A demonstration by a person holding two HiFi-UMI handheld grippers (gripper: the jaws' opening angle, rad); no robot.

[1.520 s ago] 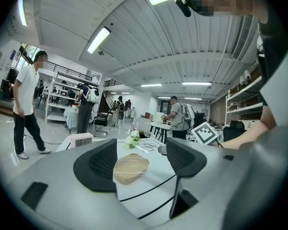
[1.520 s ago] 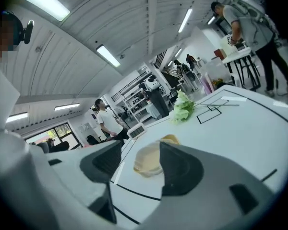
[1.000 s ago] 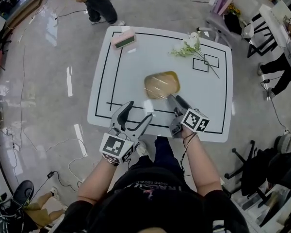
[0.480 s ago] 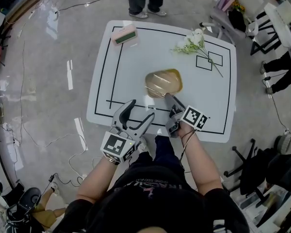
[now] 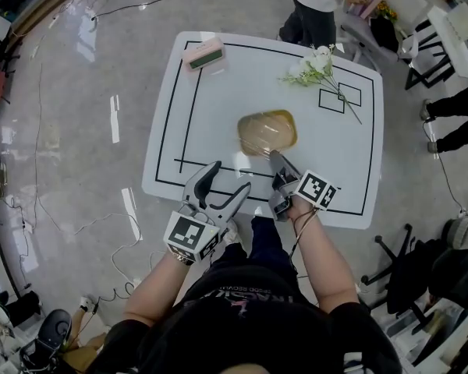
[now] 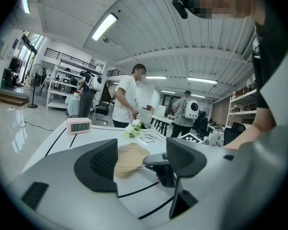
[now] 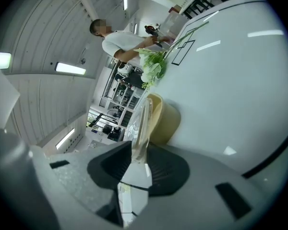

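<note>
Two tools work at the near edge of the white, black-lined worktop (image 5: 210, 115). The right tool (image 5: 271, 157) is clenched on the rim of the thin clear plastic lid (image 7: 142, 121) of the tan rounded box (image 5: 267, 131), which sits mid-worktop. The lid may be lifted a little, but that is hard to judge. The left tool (image 5: 228, 176) is spread wide and empty, near the right one. A pink digital clock (image 5: 203, 54) and a sprig of white flowers (image 5: 312, 67) lie at the far corners.

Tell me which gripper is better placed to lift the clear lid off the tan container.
The right gripper: its jaws pinch the rim of the clear lid on the tan container; the left gripper hangs open, apart from it.
</note>
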